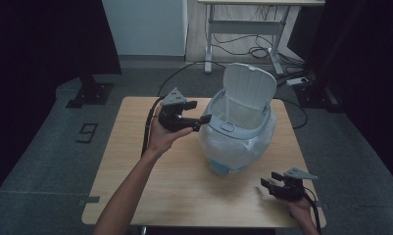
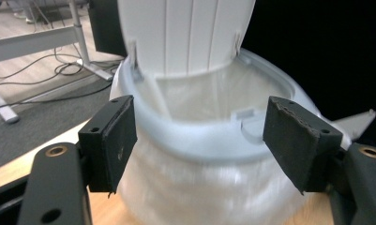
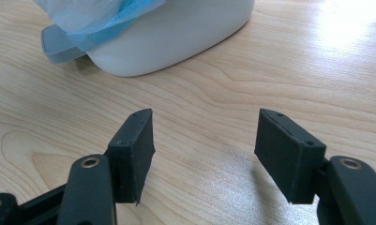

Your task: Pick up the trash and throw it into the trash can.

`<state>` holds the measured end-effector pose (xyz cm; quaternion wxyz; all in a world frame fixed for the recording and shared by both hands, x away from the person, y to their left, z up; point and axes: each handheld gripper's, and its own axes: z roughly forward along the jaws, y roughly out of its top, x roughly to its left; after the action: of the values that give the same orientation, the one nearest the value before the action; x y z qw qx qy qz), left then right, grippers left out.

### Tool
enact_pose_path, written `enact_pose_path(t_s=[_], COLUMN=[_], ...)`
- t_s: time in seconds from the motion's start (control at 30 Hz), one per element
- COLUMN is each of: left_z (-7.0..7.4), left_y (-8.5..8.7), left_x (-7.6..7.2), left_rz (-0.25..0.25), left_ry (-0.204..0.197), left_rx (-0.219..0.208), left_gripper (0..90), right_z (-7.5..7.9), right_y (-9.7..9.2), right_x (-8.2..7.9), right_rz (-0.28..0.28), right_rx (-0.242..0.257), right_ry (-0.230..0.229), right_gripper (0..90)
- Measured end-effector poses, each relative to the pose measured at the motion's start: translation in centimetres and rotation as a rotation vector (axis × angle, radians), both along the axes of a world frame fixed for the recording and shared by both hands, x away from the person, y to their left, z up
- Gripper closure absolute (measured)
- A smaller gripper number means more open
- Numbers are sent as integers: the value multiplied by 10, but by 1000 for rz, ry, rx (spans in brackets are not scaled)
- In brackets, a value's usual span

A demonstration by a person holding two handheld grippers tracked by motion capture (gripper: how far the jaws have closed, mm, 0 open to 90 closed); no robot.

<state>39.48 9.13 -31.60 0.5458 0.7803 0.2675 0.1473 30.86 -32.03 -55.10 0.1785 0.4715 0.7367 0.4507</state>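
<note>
Left gripper (image 2: 199,140): jaws spread wide, nothing between them. In its own view they frame the near rim of a white pedal bin (image 2: 209,140), just in front of it; contact cannot be confirmed. In the high view this gripper (image 1: 196,115) is held above the table (image 1: 135,171) at the bin's left side, level with the rim.

Right gripper (image 3: 204,154): jaws also apart and empty, bare wood showing between them. In the high view it (image 1: 272,185) sits low near the table's front right corner, well apart from the bin.

The bin (image 1: 238,132) stands upright near the table's centre, toward the far side. Its lid (image 1: 248,90) is raised, tilted back. A translucent bag liner (image 1: 233,147) is folded over the outside of the body. In the right gripper view, a grey pedal (image 3: 59,44) projects at the base, partly under the liner's blue edge (image 3: 124,18).

Behind the table: a desk frame (image 1: 243,34) and loose cables (image 1: 262,51) on the floor.
</note>
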Motion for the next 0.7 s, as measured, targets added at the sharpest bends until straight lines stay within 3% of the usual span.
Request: enact_pose_path(t_s=[0.43, 0.7], left_z=[-58, -83], left_y=[47, 65], left_x=[-32, -38], left_rz=[49, 69], left_ry=[48, 91], left_rx=[57, 52], left_gripper=[261, 265], right_z=[0, 4], right_y=[2, 2], right_x=[0, 0], right_rz=[1, -13], right_rx=[-3, 12], right_ry=[-3, -17], right_gripper=[370, 369])
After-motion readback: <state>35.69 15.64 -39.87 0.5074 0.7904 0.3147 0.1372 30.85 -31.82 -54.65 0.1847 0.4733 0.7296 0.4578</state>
